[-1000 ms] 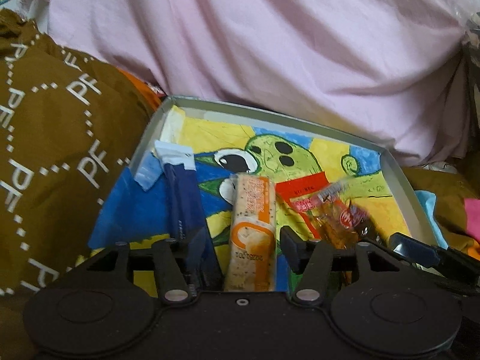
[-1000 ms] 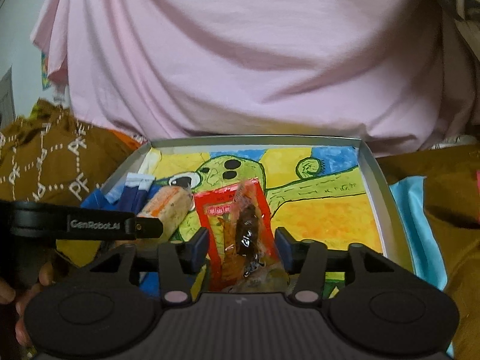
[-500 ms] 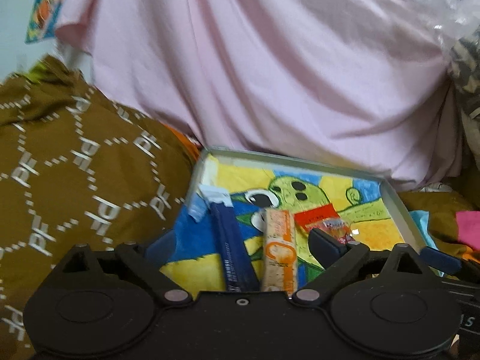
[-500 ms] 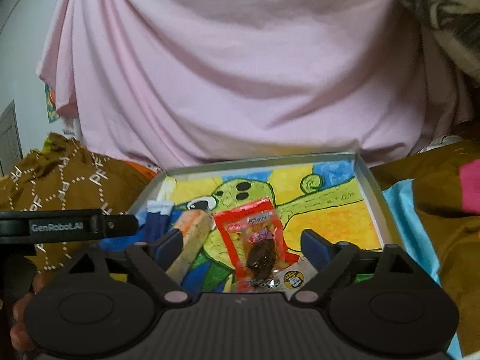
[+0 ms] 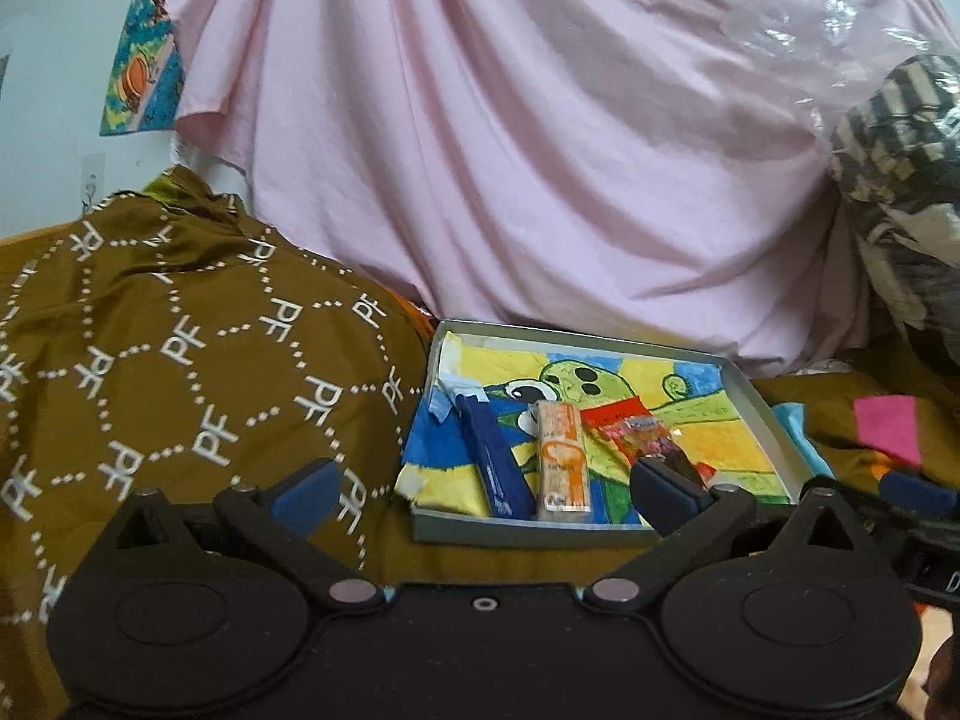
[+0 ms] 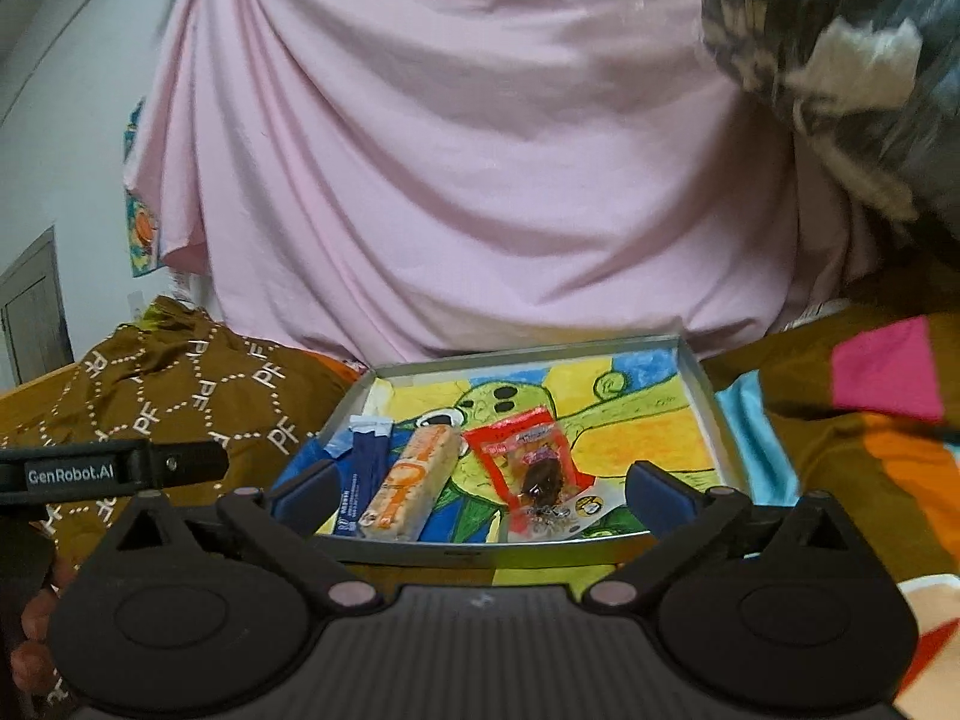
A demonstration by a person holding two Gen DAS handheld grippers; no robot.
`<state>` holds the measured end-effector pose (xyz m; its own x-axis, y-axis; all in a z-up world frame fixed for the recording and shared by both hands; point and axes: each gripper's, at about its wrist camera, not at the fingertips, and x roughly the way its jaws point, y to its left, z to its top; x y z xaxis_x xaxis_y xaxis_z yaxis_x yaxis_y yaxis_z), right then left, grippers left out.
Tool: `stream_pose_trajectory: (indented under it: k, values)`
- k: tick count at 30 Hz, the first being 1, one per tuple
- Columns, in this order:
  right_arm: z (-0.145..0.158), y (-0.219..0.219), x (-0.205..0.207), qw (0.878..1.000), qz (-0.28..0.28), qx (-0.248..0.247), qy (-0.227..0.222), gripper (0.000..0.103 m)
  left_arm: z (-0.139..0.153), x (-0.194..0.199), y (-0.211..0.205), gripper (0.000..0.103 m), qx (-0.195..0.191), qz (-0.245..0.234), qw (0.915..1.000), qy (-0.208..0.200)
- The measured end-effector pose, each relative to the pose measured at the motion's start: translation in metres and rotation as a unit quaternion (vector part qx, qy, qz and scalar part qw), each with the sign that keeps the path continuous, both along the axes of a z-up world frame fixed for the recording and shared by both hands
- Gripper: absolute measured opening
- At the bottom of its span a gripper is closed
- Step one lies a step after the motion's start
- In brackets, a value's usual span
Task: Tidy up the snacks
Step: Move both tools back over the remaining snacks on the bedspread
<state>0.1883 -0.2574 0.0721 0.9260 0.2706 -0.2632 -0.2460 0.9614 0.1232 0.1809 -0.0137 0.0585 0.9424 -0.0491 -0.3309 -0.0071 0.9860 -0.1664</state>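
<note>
A grey tray [image 5: 528, 531] [image 6: 528, 357] lined with a cartoon drawing lies on the brown cloth. Three snacks lie in it side by side: a dark blue packet [image 5: 495, 456] [image 6: 363, 474], an orange biscuit bar [image 5: 561, 456] [image 6: 414, 480] and a red packet [image 5: 636, 432] [image 6: 528, 462]. My left gripper [image 5: 486, 492] hangs just short of the tray's near wall, jaws opening wide, nothing held between them. My right gripper [image 6: 480, 492] is likewise drawn back at the near wall, jaws opening, with nothing in them.
Pink draped cloth [image 5: 540, 150] rises behind the tray. Brown patterned fabric [image 5: 180, 348] is heaped to the left, and coloured bedding [image 6: 870, 420] lies to the right. The left gripper's body [image 6: 114, 471] and a hand [image 6: 36, 618] show at the right view's left edge.
The left gripper let go of the orange bar and the right let go of the red packet. Both opened wide and drew back and up from the tray.
</note>
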Motion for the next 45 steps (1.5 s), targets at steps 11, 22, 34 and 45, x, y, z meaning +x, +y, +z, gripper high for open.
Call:
stream_pose_trajectory:
  k: [11, 22, 34, 45]
  values:
    - [-0.006, 0.009, -0.074, 0.999, 0.018, -0.024, 0.016, 0.103, -0.018, -0.08, 0.011, 0.102, 0.032, -0.027, 0.9991, 0.006]
    - [-0.037, 0.027, -0.142, 0.997, 0.024, -0.068, 0.038, 0.103, -0.049, -0.136, 0.022, 0.102, 0.067, -0.068, 0.9947, 0.04]
    - [-0.074, 0.028, -0.166, 0.989, 0.028, -0.084, 0.121, 0.103, -0.084, -0.137, 0.021, 0.102, 0.088, -0.093, 0.9859, 0.108]
    - [-0.09, 0.031, -0.154, 0.982, 0.02, -0.086, 0.167, 0.103, -0.097, -0.126, 0.02, 0.102, 0.06, -0.103, 0.9843, 0.13]
